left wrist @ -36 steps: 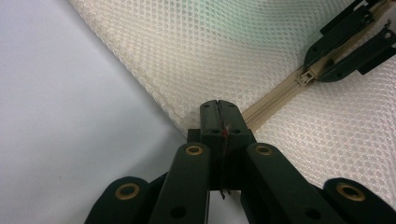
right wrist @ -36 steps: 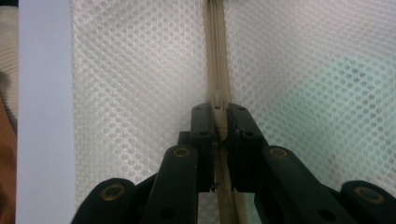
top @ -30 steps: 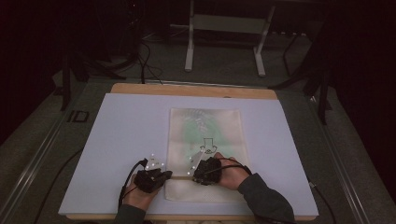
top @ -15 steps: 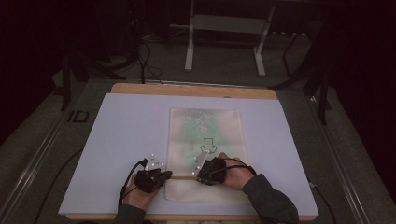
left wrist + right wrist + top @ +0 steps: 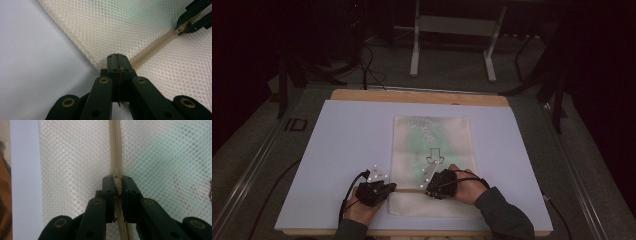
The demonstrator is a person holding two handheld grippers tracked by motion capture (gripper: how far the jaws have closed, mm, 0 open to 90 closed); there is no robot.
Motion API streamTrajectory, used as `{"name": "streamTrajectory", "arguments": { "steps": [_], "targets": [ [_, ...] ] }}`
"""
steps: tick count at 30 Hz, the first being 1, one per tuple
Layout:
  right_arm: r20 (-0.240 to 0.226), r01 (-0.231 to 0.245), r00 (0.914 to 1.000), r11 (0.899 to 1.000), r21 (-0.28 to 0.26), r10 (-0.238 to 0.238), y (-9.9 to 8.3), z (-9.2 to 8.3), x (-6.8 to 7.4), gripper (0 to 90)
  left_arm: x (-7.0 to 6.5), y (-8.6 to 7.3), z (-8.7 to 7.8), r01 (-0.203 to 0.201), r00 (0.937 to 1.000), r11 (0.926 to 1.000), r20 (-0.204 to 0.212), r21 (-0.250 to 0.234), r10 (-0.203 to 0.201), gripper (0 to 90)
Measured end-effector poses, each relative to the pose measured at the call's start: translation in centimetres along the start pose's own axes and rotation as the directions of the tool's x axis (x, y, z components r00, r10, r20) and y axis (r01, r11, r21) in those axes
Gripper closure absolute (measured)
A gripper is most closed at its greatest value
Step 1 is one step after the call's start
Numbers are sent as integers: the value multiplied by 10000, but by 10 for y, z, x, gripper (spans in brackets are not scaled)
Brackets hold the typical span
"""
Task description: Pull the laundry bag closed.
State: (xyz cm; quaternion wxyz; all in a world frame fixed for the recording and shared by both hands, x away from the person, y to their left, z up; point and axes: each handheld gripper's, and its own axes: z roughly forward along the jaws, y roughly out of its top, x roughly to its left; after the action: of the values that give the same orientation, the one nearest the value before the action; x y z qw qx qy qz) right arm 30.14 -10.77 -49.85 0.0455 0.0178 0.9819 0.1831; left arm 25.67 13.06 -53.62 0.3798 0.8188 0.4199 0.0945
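Note:
A cream mesh bag (image 5: 432,150) with something green inside lies flat on the white sheet (image 5: 337,150). A beige zipper (image 5: 152,47) runs across its near end. My left gripper (image 5: 392,189) is shut on the bag's left edge where the zipper ends (image 5: 117,60). My right gripper (image 5: 428,187) is shut on the zipper pull (image 5: 117,182), its jaws straddling the zipper tape. In the left gripper view the right gripper (image 5: 186,23) shows farther along the zipper, pinching the pull. The two grippers face each other along the zipper line.
The sheet covers a wooden table (image 5: 412,95), whose front edge is just below the hands. A metal stand (image 5: 452,40) and cables lie on the dark floor beyond the far edge. Bare sheet spreads left, right and beyond the bag.
My right gripper has shifted slightly to the right along the zipper. The left gripper has stayed where it was, and both have stayed shut.

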Motion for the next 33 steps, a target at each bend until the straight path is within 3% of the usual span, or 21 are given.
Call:
{"name": "streamTrajectory", "arguments": {
  "steps": [33],
  "targets": [
    [167,-353,9992,9994,29,353,-26,-15,0,824,1,0,0,86,10000,10000,27,-12,-86,895]
  ]
}}
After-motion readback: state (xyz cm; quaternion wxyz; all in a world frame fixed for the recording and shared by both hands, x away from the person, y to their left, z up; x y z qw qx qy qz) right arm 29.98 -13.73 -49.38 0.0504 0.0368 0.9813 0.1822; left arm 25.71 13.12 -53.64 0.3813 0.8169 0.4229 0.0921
